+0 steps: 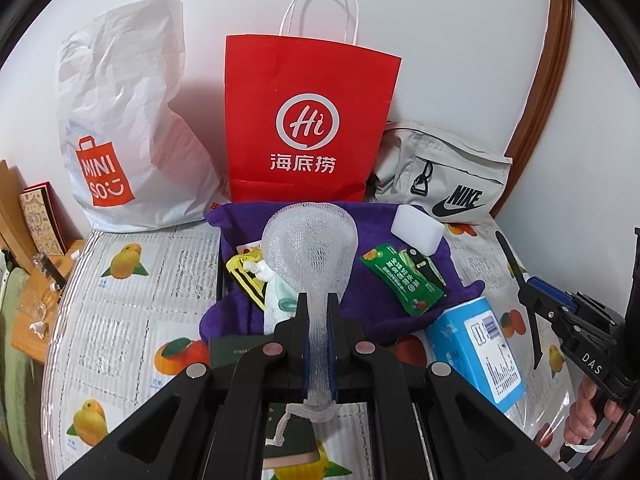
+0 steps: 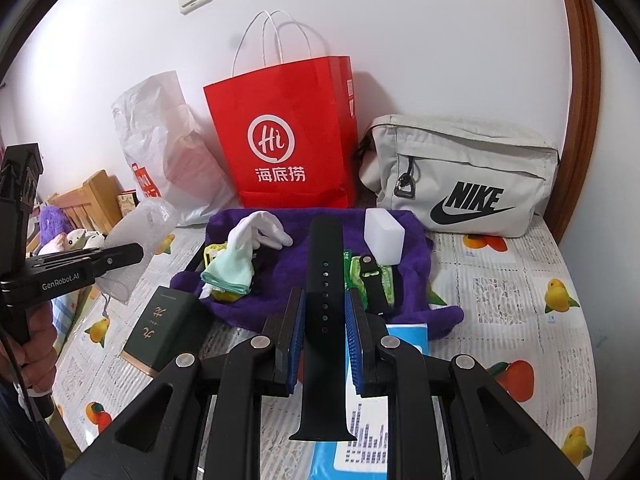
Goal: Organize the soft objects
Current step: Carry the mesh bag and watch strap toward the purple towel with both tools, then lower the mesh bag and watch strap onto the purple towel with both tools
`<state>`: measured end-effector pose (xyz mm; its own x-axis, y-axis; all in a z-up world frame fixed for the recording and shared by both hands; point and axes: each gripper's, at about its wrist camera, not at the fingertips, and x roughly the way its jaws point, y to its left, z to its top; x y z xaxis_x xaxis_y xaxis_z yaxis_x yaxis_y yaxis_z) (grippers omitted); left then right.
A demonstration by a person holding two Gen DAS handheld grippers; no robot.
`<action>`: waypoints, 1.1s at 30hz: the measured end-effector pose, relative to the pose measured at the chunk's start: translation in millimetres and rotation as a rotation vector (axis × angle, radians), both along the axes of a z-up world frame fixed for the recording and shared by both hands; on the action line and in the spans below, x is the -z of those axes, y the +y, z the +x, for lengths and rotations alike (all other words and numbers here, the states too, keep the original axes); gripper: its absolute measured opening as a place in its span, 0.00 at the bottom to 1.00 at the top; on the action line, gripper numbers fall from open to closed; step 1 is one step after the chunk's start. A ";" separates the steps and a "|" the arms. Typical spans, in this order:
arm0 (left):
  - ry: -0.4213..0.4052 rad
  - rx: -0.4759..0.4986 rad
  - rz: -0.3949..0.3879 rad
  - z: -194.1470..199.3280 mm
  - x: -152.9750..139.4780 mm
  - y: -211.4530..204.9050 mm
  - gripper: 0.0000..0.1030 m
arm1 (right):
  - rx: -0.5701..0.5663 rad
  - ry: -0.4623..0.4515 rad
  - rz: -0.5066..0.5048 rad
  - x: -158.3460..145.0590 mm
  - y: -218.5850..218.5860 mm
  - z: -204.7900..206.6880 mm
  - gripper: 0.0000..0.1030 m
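Now the left hand-held gripper (image 1: 318, 312) is clamped on a white foam net sleeve (image 1: 310, 248), and the right hand-held gripper (image 2: 324, 312) pinches a black watch strap (image 2: 324, 280), long axis pointing ahead toward the red paper bag (image 2: 288, 136) straight beyond both.

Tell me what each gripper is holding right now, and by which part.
The left gripper pinches a white foam mesh sleeve at its narrow lower neck. The right gripper clamps a black watch strap about midway along.
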<state>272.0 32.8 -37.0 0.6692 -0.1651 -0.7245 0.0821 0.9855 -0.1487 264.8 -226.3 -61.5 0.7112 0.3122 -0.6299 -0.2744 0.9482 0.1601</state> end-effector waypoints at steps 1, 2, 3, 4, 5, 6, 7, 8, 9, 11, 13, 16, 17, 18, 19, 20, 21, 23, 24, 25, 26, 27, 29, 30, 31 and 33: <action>0.000 0.000 -0.001 2.2 0.6 -0.2 0.07 | 0.000 0.002 0.000 0.9 0.2 2.8 0.19; 0.001 0.000 -0.002 5.0 1.3 -0.4 0.07 | -0.002 0.003 0.001 1.8 0.5 5.6 0.19; 0.001 0.000 -0.002 7.0 1.7 -0.5 0.07 | -0.002 0.004 0.001 2.4 0.6 7.5 0.19; 0.002 0.001 -0.002 9.7 2.6 -0.8 0.07 | -0.003 0.004 0.001 3.1 0.9 10.3 0.19; 0.003 0.002 -0.004 12.6 3.6 -1.2 0.07 | -0.004 0.005 0.000 3.7 1.3 12.8 0.19; 0.003 0.003 -0.005 15.3 4.4 -1.6 0.07 | -0.006 0.005 0.000 4.0 1.8 15.6 0.19; 0.003 0.005 -0.004 17.6 5.2 -2.1 0.07 | -0.008 0.004 0.000 4.0 2.0 19.4 0.19; 0.003 0.007 -0.003 19.6 6.0 -2.4 0.07 | -0.009 0.003 -0.001 3.9 2.6 21.8 0.19; 0.002 0.009 -0.003 22.7 6.6 -2.9 0.07 | -0.014 -0.001 -0.006 3.1 4.1 25.5 0.19; 0.001 0.007 -0.004 29.1 7.2 -3.6 0.07 | -0.021 -0.011 -0.011 1.0 6.6 30.0 0.19; -0.001 0.010 -0.003 36.3 6.7 -4.7 0.07 | -0.029 -0.022 -0.013 -1.0 9.7 36.0 0.19; -0.010 0.015 -0.003 45.5 5.4 -6.8 0.07 | -0.035 -0.030 -0.012 -2.2 13.3 48.0 0.19; -0.011 0.016 -0.004 48.8 5.4 -7.5 0.07 | -0.036 -0.031 -0.010 -2.3 14.2 52.1 0.19; -0.010 0.020 -0.003 52.5 5.9 -8.3 0.07 | -0.036 -0.031 -0.008 -2.1 15.0 56.2 0.19; -0.008 0.025 -0.002 56.8 6.6 -9.6 0.07 | -0.037 -0.029 -0.006 -1.6 15.9 61.2 0.19; -0.005 0.031 -0.003 61.3 7.3 -10.6 0.07 | -0.036 -0.027 0.000 -1.2 16.6 66.5 0.19; -0.003 0.034 -0.004 64.6 8.0 -11.2 0.07 | -0.035 -0.026 0.006 -1.1 17.2 70.0 0.19; 0.000 0.045 -0.003 72.9 9.8 -13.5 0.07 | -0.047 -0.015 0.027 -0.2 18.8 79.9 0.19; 0.001 0.049 -0.002 77.4 11.2 -14.6 0.07 | -0.054 -0.009 0.032 1.0 20.2 85.3 0.19; 0.006 0.050 -0.004 81.8 13.6 -15.3 0.07 | -0.054 -0.007 0.034 2.1 21.8 91.1 0.19; 0.011 0.051 -0.007 85.7 16.2 -15.9 0.07 | -0.056 -0.005 0.036 3.4 23.2 95.7 0.19; 0.016 0.055 -0.011 89.6 19.4 -17.0 0.07 | -0.063 0.004 0.038 6.6 25.4 102.6 0.19; 0.031 0.061 -0.015 97.7 27.5 -19.5 0.07 | -0.069 0.020 0.039 13.0 27.8 110.8 0.19; 0.037 0.062 -0.017 100.6 30.8 -20.3 0.07 | -0.071 0.034 0.037 18.8 29.2 116.1 0.19; 0.046 0.065 -0.021 103.8 35.0 -21.2 0.07 | -0.072 0.042 0.036 22.6 30.0 118.9 0.19; 0.057 0.070 -0.027 108.7 42.0 -21.9 0.07 | -0.075 0.065 0.042 31.3 31.2 125.8 0.19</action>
<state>380.8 10.9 -78.9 0.6134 -0.2299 -0.7556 0.1413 0.9732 -0.1814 390.6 -195.1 -92.8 0.6426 0.3900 -0.6595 -0.3321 0.9175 0.2190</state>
